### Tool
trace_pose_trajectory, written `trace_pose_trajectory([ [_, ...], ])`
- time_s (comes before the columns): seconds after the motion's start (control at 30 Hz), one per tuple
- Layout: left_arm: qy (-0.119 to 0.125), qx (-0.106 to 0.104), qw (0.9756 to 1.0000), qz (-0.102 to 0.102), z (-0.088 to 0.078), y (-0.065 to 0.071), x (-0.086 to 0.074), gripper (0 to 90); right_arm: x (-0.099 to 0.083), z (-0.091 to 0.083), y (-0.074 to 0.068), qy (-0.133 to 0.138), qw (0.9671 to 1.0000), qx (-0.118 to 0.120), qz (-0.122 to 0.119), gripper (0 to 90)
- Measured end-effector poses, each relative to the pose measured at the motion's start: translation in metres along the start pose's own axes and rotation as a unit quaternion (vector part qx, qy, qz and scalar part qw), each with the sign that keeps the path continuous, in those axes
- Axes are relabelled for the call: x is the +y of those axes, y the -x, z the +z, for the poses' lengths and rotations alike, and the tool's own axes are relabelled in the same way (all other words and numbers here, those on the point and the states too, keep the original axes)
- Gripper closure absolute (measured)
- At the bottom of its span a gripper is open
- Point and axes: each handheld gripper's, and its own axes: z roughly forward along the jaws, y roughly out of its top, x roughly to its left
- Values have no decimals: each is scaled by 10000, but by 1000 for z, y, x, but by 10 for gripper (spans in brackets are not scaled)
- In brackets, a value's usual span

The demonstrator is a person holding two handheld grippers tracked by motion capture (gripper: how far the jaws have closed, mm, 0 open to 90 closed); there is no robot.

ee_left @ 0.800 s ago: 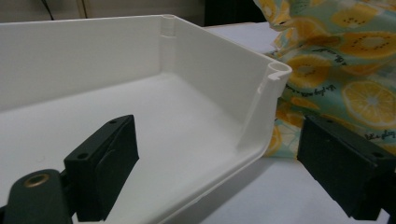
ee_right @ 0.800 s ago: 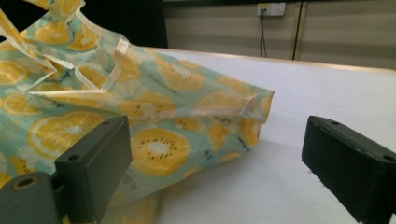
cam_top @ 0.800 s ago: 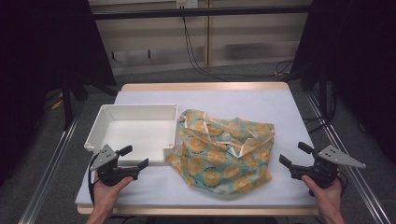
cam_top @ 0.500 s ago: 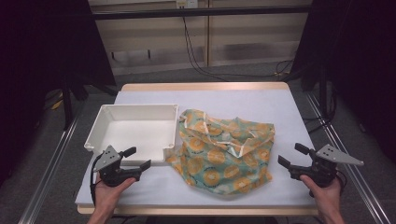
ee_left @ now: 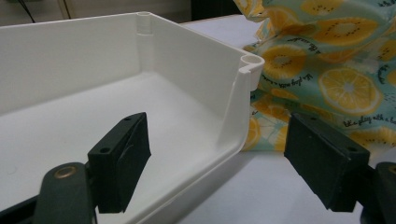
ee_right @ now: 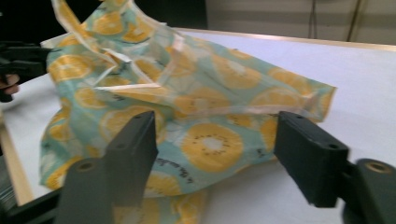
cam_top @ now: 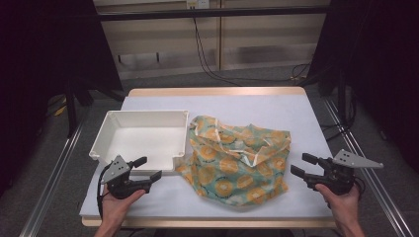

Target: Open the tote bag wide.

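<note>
A crumpled cloth bag (cam_top: 237, 158) with a lemon print on teal lies at the middle of the white table. My left gripper (cam_top: 150, 167) is open at the near right corner of a white plastic tray (cam_top: 141, 136). In the left gripper view that tray corner (ee_left: 243, 70) stands between the jaws of the left gripper (ee_left: 219, 135), untouched, with the cloth (ee_left: 327, 70) just behind it. My right gripper (cam_top: 300, 163) is open just right of the cloth. Its own view shows the right gripper (ee_right: 219, 135) facing the bag (ee_right: 205, 107), with nothing between the pads.
The tray is empty and sits at the table's left, touching the cloth's left edge. A wooden strip (cam_top: 217, 92) borders the table's far side, and metal rails (cam_top: 54, 177) run along both sides. Bare table surface (cam_top: 257, 106) lies behind the cloth. The other gripper (ee_right: 18, 58) appears beyond the bag.
Both grippers have edged slightly inward toward the cloth. The cloth and tray have not moved.
</note>
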Motion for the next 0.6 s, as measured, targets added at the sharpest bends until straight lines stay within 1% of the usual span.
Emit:
trace_pose_trajectory([
  [0.03,23,-26,10000,27,1,1,1,219,2,0,-1,-16,10000,80,-37,367],
  [0.07,23,-26,10000,27,1,1,1,219,2,0,-1,-16,10000,80,-37,367],
  [0.1,-25,-73,9999,87,2,3,1,219,9,1,-3,-42,9997,197,-102,397],
  [0.13,-25,-73,9999,87,2,3,1,219,9,1,-3,-42,9997,197,-102,397],
  [0.17,-44,-92,9999,116,2,4,1,219,16,2,-3,-19,9994,305,-131,427],
  [0.2,-37,-87,9999,131,2,4,1,219,19,3,-4,-21,9993,351,-133,432],
  [0.33,-45,-98,9999,79,3,4,1,219,30,12,-7,-81,9982,566,-193,454],
  [0.4,-65,-106,9999,99,3,4,1,219,32,15,-7,-97,9980,591,-217,462],
  [0.43,-38,-101,9999,81,3,5,2,220,37,22,-7,-128,9972,702,-233,476],
  [0.47,-53,-106,9999,122,3,5,2,220,40,26,-7,-164,9968,757,-212,476],
  [0.5,-56,-132,9998,125,3,6,2,226,43,29,-7,-182,9965,782,-221,476],
  [0.53,-42,-133,9998,169,2,6,3,232,46,33,-8,-204,9962,814,-234,476],
  [0.57,-42,-133,9998,169,2,6,3,234,46,33,-8,-204,9962,814,-234,476],
  [0.6,-58,-156,9997,174,3,7,3,234,53,40,-9,-265,9955,867,-287,485],
])
